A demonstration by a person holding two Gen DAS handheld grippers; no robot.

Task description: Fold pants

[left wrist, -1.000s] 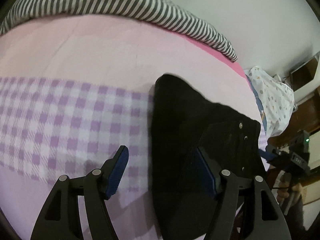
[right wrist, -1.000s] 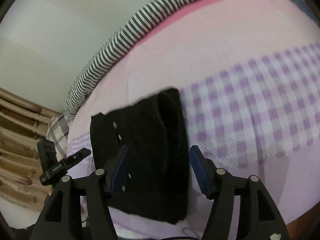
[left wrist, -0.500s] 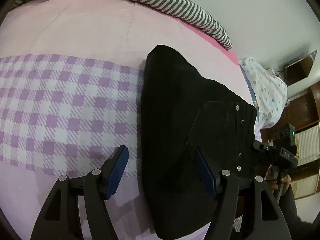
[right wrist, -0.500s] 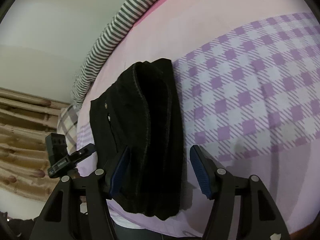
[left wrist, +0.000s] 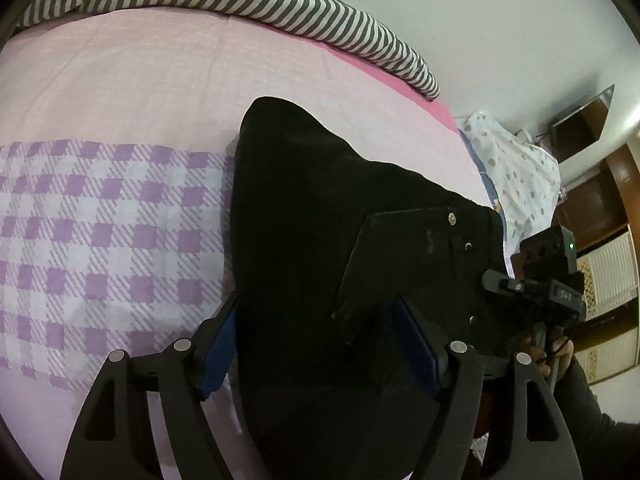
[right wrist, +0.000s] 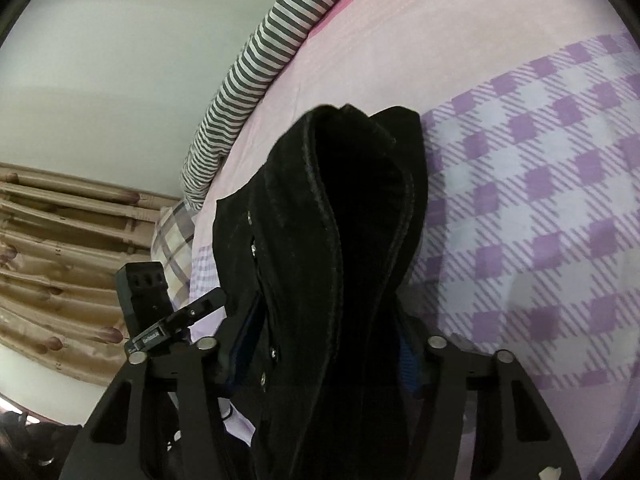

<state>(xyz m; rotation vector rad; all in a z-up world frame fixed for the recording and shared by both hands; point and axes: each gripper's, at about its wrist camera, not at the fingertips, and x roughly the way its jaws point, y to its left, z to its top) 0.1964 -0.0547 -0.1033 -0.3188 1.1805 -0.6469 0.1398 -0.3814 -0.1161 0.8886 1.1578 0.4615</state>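
Both grippers, left (left wrist: 316, 344) and right (right wrist: 326, 344), straddle the near edge of the black pants (left wrist: 320, 208), fingers apart. Pants lie folded on the checked bedsheet (left wrist: 100, 240). Judging by this, another fold comes next: clamp, lift, carry over.

Black pants (left wrist: 320, 216) on pink sheet (left wrist: 160, 80) (purple-checked band (left wrist: 100, 240)).
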